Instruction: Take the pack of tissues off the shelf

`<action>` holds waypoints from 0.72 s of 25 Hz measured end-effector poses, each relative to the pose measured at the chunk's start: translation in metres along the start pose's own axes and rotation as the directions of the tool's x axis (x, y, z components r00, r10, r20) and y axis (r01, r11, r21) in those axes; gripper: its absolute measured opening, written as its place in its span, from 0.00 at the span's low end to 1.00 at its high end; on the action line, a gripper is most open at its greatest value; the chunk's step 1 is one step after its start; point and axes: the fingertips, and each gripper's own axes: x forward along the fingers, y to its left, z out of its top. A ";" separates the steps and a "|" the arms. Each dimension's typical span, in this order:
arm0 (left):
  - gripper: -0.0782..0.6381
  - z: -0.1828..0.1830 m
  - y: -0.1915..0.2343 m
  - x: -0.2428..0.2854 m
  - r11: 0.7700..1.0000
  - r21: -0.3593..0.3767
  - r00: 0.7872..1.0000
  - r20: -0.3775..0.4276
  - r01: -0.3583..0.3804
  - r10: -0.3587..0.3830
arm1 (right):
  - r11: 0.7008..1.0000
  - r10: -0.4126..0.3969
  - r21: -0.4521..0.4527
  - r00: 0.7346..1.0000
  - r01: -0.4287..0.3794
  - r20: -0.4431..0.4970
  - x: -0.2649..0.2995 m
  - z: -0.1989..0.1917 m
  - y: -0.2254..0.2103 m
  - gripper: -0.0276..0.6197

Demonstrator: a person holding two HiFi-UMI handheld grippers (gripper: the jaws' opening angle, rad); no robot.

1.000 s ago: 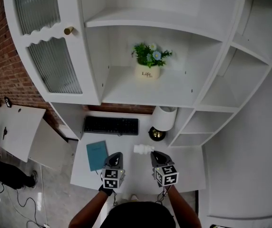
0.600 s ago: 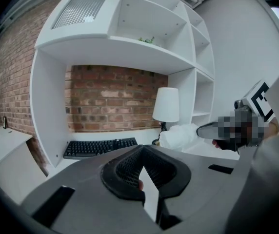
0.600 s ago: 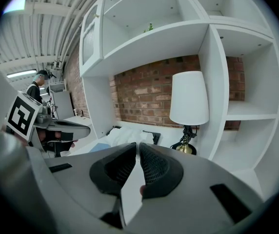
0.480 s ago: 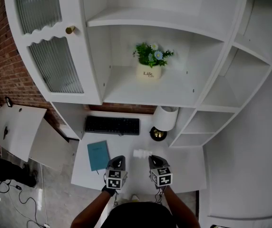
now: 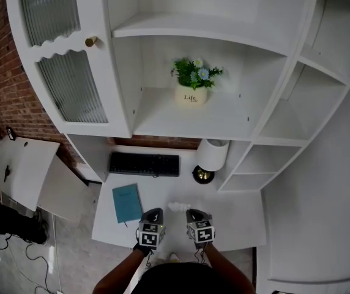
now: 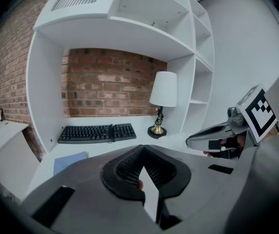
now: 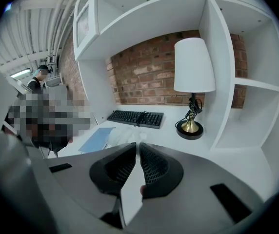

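Note:
The pack of tissues point(image 5: 178, 206), white and crinkly, hangs over the front part of the white desk point(image 5: 239, 222), between the two gripper tips. My right gripper point(image 5: 194, 212) is shut on its near edge. In the right gripper view the pack point(image 7: 122, 134) sticks out to the left just past the nearly closed right gripper point(image 7: 136, 144). In the left gripper view the pack point(image 6: 177, 139) shows at the tip of the right gripper point(image 6: 212, 136). My left gripper point(image 5: 152, 214) is beside it, shut and holding nothing; its tips meet in the left gripper point(image 6: 140, 147) view.
A black keyboard point(image 5: 144, 163) lies at the back of the desk, and a white-shaded lamp point(image 5: 211, 155) stands on a brass base to its right. A teal notebook point(image 5: 126, 201) lies at the left. On the shelf above stands a potted plant point(image 5: 193, 82).
Both grippers have drawn back towards the desk's front edge and come closer together. The pack of tissues has moved the same way with the right gripper.

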 end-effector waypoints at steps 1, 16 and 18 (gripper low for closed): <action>0.13 -0.003 0.001 0.001 1.000 0.003 1.000 -0.005 -0.001 0.001 | 1.000 -0.001 0.003 1.000 0.001 -0.011 0.002 -0.004 0.000 0.09; 0.13 -0.037 0.001 0.008 1.000 -0.021 0.997 -0.071 0.000 -0.001 | 0.999 0.003 0.055 0.993 0.003 -0.119 0.017 -0.055 0.002 0.09; 0.13 -0.040 -0.001 0.008 1.000 -0.024 0.997 -0.076 0.004 -0.006 | 0.998 0.000 0.061 0.991 0.008 -0.131 0.017 -0.060 0.003 0.09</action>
